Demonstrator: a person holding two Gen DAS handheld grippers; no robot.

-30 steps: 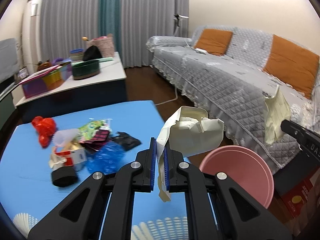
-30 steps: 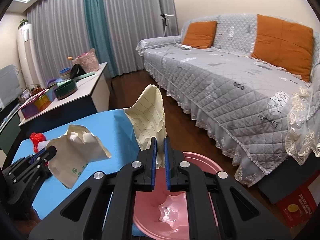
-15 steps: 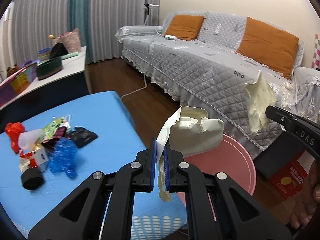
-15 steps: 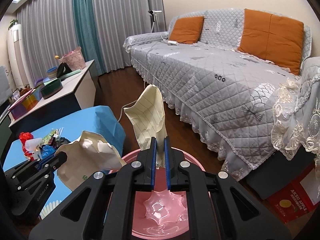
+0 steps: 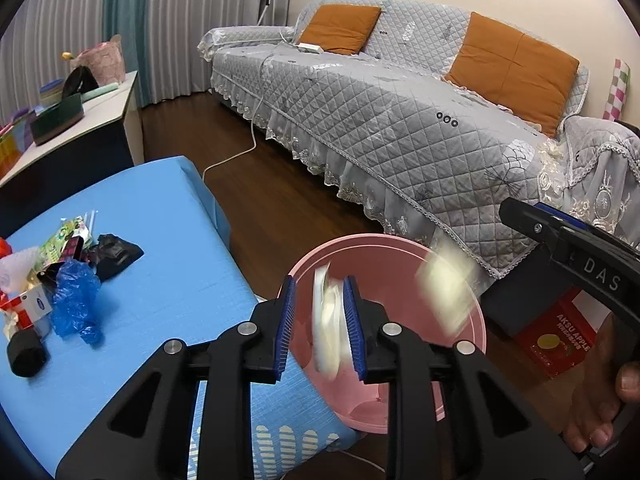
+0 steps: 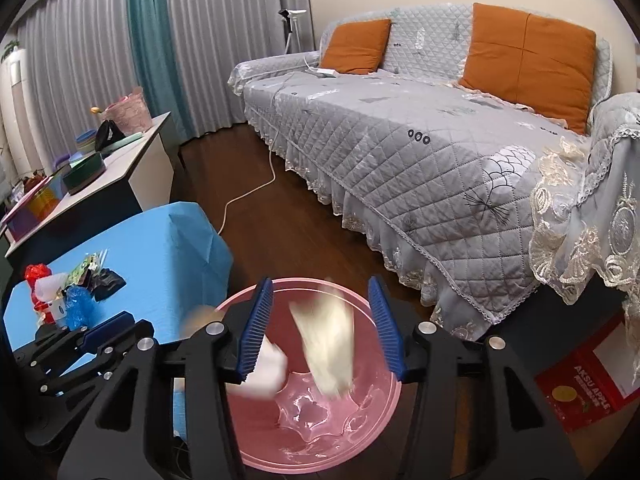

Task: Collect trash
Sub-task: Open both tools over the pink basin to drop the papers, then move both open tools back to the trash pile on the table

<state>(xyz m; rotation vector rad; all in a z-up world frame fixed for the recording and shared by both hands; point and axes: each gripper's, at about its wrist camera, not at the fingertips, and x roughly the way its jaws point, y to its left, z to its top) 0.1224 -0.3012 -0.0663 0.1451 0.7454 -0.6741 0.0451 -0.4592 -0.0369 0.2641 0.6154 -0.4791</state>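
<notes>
Each claw is built of matte black plastic arms with triangular cut-outs and round silver screw heads at the joints. The left claw (image 5: 318, 324) carries two flat fingers faced with ribbed blue pads (image 5: 287, 326). The right claw (image 6: 320, 330) has the same ribbed blue pads (image 6: 256, 330), and in the left wrist view its black side bears the white letters "DAS". Bare skin of the person's right hand (image 5: 600, 384), with a visible fingernail, shows at that view's lower right edge.

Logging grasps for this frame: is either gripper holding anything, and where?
Nothing held: left gripper and right gripper are open, paper scraps dropping into the pink bin.
</notes>
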